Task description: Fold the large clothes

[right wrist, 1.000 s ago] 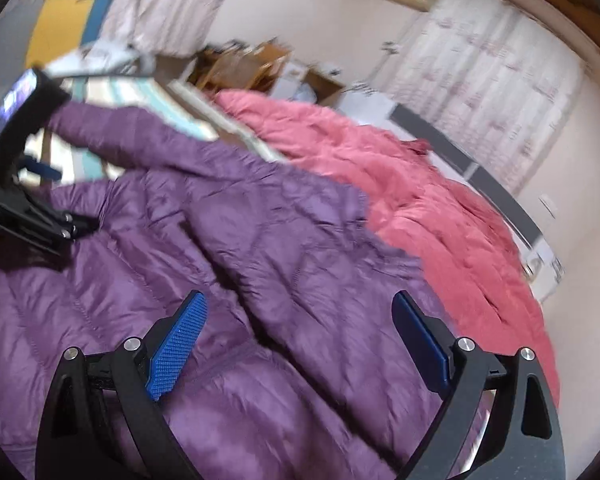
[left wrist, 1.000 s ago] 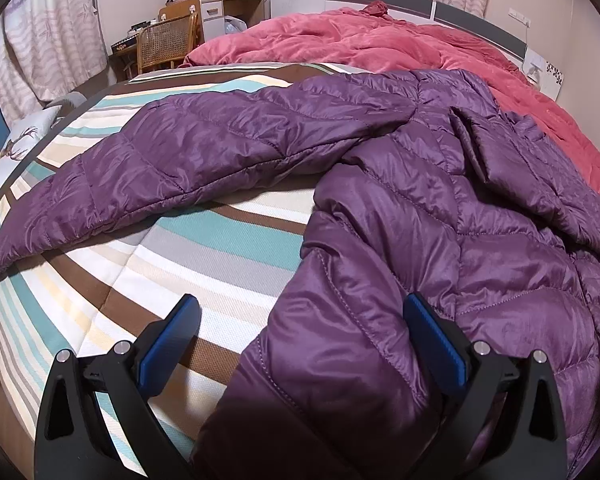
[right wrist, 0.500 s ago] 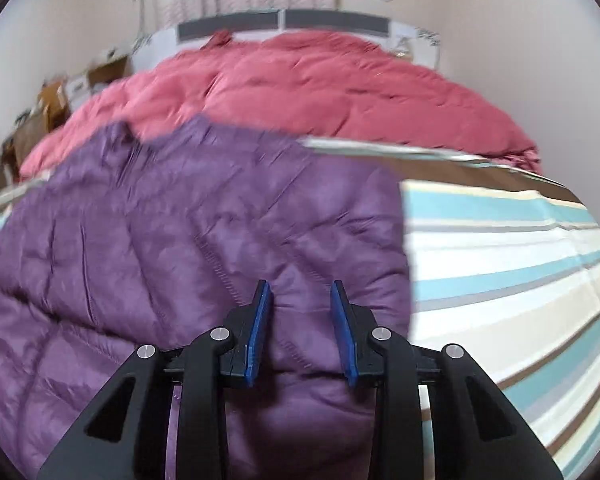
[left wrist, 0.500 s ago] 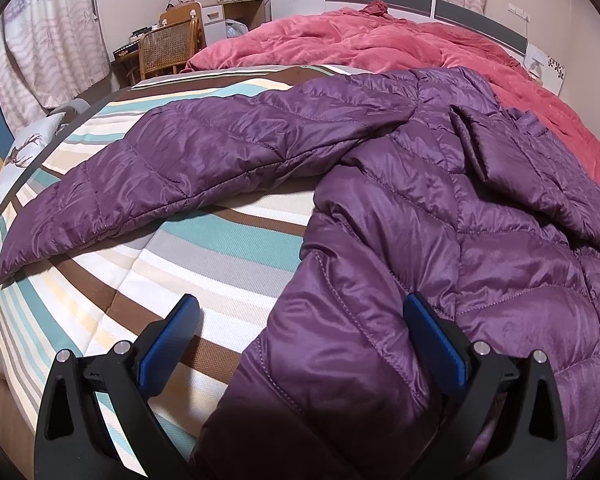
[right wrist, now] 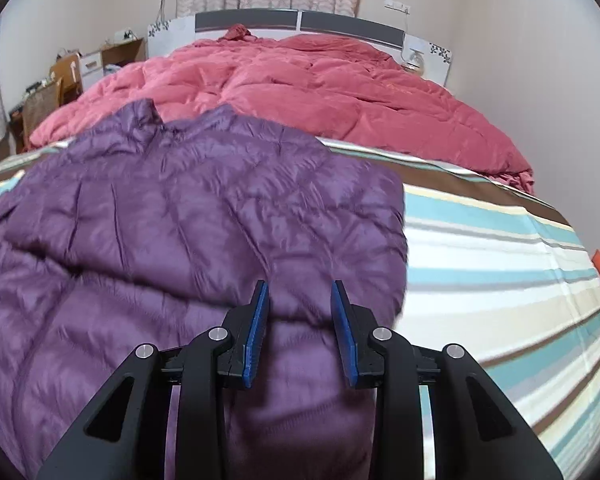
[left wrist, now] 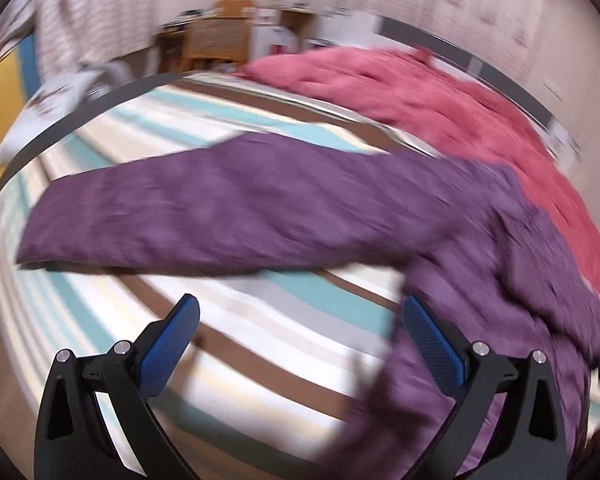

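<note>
**One padded jacket, two grippers: handling notes**

The purple down jacket (right wrist: 188, 216) lies spread on the striped bed (right wrist: 500, 264), one sleeve (left wrist: 220, 208) stretched sideways. The right gripper (right wrist: 300, 320) pinches a bunched fold of it. The left gripper (left wrist: 300, 336) is spread wide, holding nothing. The fabric looks light, puffy and slippery; grip seams, cuff or hem, not loose padding

The right claw (right wrist: 300, 312) has its blue pads (right wrist: 256, 332) drawn close together with a fold of the purple quilted jacket (right wrist: 172, 216) bunched between them. The jacket lies spread over the left and middle of the striped bed cover (right wrist: 500, 256), its collar toward the headboard (right wrist: 296, 20). Beyond it, a rumpled red comforter (right wrist: 320, 88) covers the far half of the bed.
</note>
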